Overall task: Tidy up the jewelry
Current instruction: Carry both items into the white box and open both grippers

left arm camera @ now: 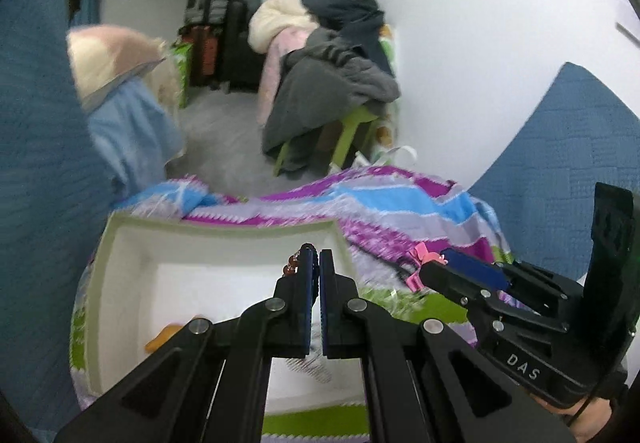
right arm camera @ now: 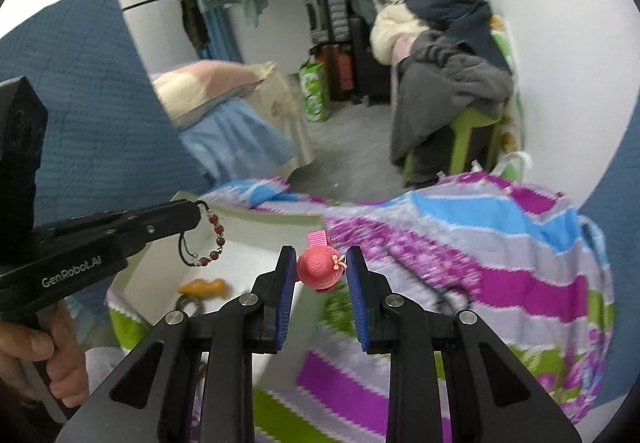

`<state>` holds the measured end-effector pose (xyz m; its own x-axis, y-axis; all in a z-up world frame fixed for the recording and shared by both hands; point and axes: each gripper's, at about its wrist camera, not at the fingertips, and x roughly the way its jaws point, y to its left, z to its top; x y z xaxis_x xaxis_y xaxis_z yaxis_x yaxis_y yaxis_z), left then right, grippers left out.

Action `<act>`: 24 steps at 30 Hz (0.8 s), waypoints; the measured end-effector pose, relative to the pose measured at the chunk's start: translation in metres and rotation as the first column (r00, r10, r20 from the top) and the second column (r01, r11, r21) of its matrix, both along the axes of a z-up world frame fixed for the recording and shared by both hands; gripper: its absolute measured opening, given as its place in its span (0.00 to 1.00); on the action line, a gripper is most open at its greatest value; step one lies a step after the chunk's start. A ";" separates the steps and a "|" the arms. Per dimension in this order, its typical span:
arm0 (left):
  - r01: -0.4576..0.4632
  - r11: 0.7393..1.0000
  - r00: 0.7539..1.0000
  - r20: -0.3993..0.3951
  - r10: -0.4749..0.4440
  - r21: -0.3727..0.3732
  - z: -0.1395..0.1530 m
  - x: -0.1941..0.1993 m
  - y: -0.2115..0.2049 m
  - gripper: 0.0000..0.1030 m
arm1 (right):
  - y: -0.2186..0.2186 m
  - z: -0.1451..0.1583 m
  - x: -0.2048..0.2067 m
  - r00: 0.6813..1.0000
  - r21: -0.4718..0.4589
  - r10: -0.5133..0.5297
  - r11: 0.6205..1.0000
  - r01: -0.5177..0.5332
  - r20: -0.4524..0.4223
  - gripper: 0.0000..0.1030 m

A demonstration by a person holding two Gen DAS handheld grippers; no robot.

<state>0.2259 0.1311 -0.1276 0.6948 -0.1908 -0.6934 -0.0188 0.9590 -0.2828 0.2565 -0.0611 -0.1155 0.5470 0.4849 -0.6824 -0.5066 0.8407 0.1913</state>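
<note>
My left gripper (left arm camera: 316,257) is shut on a red bead bracelet (left arm camera: 291,265) and holds it over the white box (left arm camera: 120,243). In the right wrist view the bracelet (right arm camera: 218,239) hangs from the left gripper (right arm camera: 192,213) above the box (right arm camera: 160,263). My right gripper (right arm camera: 320,267) is shut on a pink hat-shaped hair clip (right arm camera: 320,265), held just right of the box, above the striped blanket (right arm camera: 460,243). The right gripper (left arm camera: 440,263) and clip (left arm camera: 418,263) also show in the left wrist view.
An orange piece (right arm camera: 202,287) and a metal ring item (right arm camera: 188,301) lie in the box. A dark cord item (right arm camera: 452,293) lies on the blanket. Blue quilted bedding (right arm camera: 80,103) flanks both sides. A green stool piled with clothes (right arm camera: 452,99) stands behind.
</note>
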 end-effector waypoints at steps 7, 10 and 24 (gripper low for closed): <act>-0.027 1.000 0.996 -0.087 0.026 -0.007 -0.041 -0.017 0.027 0.01 | 0.039 -0.035 -0.019 0.996 -0.037 0.065 0.997 -0.067 -0.066 0.22; -0.040 0.999 0.991 -0.128 0.038 -0.014 -0.057 -0.023 0.033 0.01 | 0.046 -0.050 -0.023 0.992 -0.047 0.075 0.996 -0.080 -0.105 0.23; -0.036 0.999 0.994 -0.107 0.034 -0.010 -0.038 -0.022 0.023 0.04 | 0.034 -0.025 -0.025 0.992 -0.003 0.107 0.994 -0.108 -0.072 0.32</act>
<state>0.2044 0.1544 -0.1659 0.6233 -0.1764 -0.7618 -0.0830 0.9538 -0.2888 0.2314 -0.0273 -0.1405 0.4418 0.5330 -0.7216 -0.5792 0.7837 0.2243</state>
